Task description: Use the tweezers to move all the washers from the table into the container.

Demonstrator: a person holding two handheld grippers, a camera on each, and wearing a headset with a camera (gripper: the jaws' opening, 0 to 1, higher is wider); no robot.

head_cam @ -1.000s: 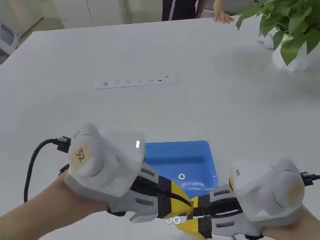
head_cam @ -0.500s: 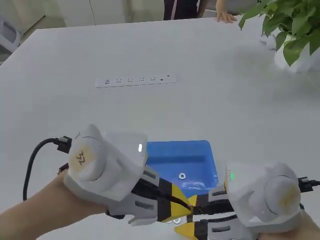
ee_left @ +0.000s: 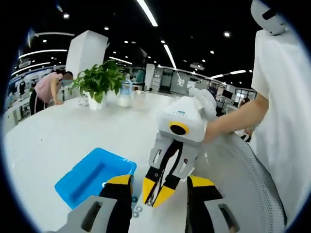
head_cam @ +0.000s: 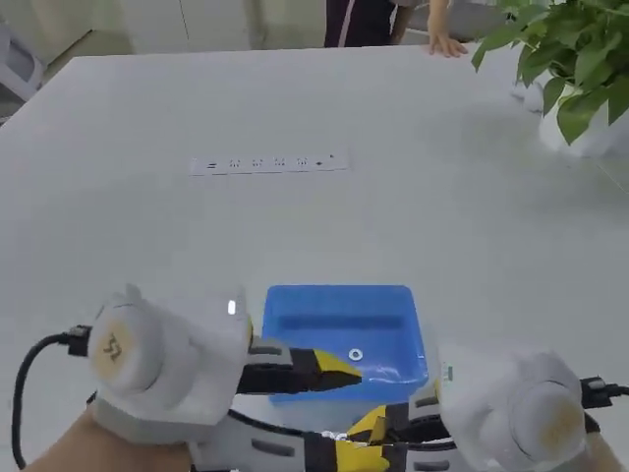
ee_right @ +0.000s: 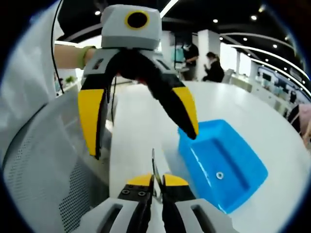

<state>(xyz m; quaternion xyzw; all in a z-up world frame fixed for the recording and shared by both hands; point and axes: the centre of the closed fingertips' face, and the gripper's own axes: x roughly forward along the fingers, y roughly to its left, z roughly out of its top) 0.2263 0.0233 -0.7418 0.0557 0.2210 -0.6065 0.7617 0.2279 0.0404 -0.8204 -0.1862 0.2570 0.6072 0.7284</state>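
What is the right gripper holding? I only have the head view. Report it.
Observer: In the right gripper view, the right gripper has its jaws shut on the tweezers, a thin blade poking forward.
Operator: Give me the left one's state.
Observer: The same view shows the left gripper with its jaws wide apart, nothing between them.
Operator: Count the washers on the table.
Observer: The left gripper view shows at least two washers on the table just outside the container.

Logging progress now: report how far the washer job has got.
Done: one washer lies in the blue container. In hand: the right gripper has its jaws shut on the tweezers. Left: loose washers on the table beside the container.
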